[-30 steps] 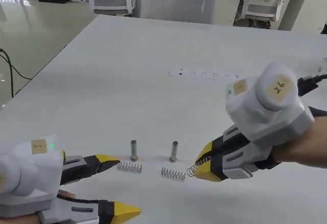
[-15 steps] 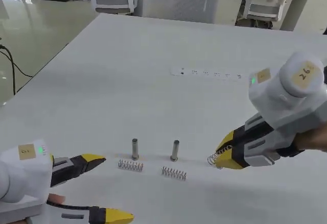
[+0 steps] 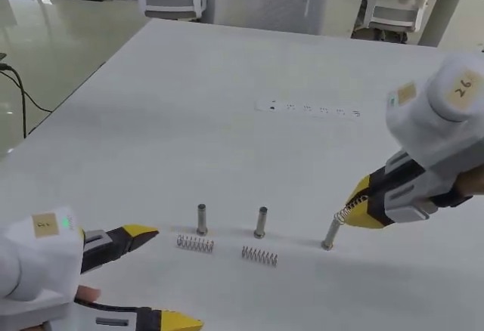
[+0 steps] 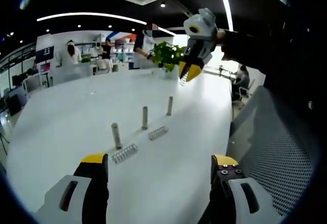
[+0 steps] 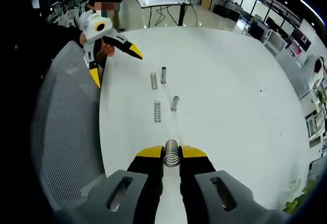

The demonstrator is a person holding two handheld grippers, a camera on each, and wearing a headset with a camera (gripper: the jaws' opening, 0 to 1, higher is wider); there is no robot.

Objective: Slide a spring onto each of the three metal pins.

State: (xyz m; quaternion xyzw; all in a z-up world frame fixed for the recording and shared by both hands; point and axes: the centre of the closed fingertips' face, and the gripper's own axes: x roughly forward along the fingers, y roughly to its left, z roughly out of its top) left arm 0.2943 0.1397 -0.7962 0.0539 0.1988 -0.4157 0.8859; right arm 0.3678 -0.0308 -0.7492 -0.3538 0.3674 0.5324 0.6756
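Three upright metal pins [image 3: 202,219] [image 3: 262,222] [image 3: 330,234] stand in a row on the white table [image 3: 227,119]. Two springs [image 3: 195,243] [image 3: 259,255] lie flat in front of the left and middle pins. My right gripper [image 3: 355,210] is shut on a third spring [image 3: 344,211], whose lower end hangs at the top of the right pin. In the right gripper view that spring [image 5: 171,153] sits end-on between the yellow tips. My left gripper [image 3: 175,276] stays open at the near left, apart from the pins [image 4: 117,135] and the lying springs [image 4: 124,153].
A white power strip [image 3: 314,109] lies on the table beyond the pins. Grey chairs [image 3: 265,6] stand at the far edge. A mesh chair back [image 4: 286,152] is close beside the near table edge. Wide bare tabletop surrounds the pins.
My right gripper has moved right and up with its spring, uncovering the right pin and bringing the spring's end over that pin's top. The left gripper remains open, low at the left.
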